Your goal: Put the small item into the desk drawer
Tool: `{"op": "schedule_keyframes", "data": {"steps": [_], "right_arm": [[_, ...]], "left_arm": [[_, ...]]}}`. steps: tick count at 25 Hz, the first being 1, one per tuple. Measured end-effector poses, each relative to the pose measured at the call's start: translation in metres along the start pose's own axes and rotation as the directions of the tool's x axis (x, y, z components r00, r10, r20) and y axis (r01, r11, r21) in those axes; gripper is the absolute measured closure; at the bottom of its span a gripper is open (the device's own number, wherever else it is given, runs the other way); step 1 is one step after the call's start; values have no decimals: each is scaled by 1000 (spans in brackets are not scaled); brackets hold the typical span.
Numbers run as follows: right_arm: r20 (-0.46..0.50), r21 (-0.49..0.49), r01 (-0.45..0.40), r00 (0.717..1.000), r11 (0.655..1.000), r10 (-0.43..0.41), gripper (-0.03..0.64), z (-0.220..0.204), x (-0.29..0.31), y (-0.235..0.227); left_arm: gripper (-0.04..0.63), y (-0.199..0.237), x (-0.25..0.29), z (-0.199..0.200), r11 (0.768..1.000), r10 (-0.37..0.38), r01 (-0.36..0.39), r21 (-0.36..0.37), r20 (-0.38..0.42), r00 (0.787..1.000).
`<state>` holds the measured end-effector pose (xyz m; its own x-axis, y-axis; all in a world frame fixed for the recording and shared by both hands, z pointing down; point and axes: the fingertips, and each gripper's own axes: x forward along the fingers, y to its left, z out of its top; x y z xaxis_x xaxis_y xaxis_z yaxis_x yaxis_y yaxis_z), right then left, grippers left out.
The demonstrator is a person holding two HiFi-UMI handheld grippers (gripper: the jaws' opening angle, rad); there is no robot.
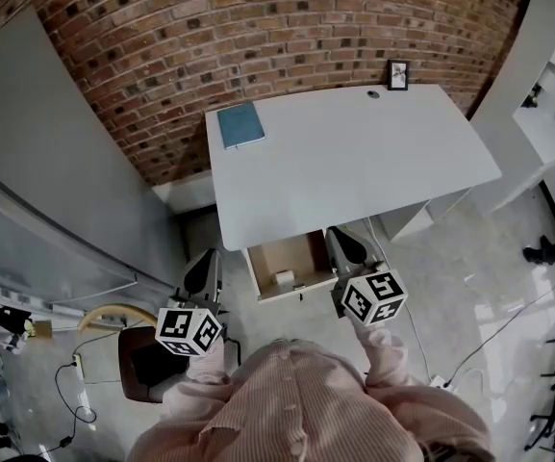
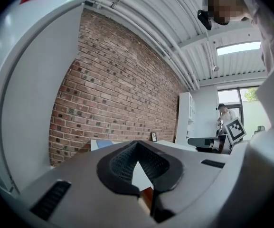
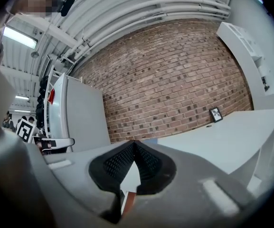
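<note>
Brick wall backs the white tabletop. I hold the left gripper below its edge, fingers clenched on nothing. A blue notebook lies on the tabletop's far left. The small item sits inside the open drawer. Beside it, my right gripper has its fingers clenched too, empty.

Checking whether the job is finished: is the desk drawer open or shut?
Open. The drawer sticks out from under the desk, its inside visible, with a small white item in it.

A notebook lies back left on the tabletop, a frame back right; the small item sits in the drawer under the front edge.
</note>
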<state>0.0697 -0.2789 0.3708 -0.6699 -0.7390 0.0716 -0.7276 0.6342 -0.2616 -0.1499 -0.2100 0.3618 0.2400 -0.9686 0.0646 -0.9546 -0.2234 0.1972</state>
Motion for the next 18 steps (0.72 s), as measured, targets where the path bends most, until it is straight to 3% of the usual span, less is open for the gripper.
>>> {"op": "schedule_keyframes", "data": {"steps": [18], "right_arm": [[13, -35, 23, 1000, 999, -22, 612, 4, -8, -3]], "left_arm": [[597, -5, 1, 2, 997, 6, -5, 72, -9, 1000]]}}
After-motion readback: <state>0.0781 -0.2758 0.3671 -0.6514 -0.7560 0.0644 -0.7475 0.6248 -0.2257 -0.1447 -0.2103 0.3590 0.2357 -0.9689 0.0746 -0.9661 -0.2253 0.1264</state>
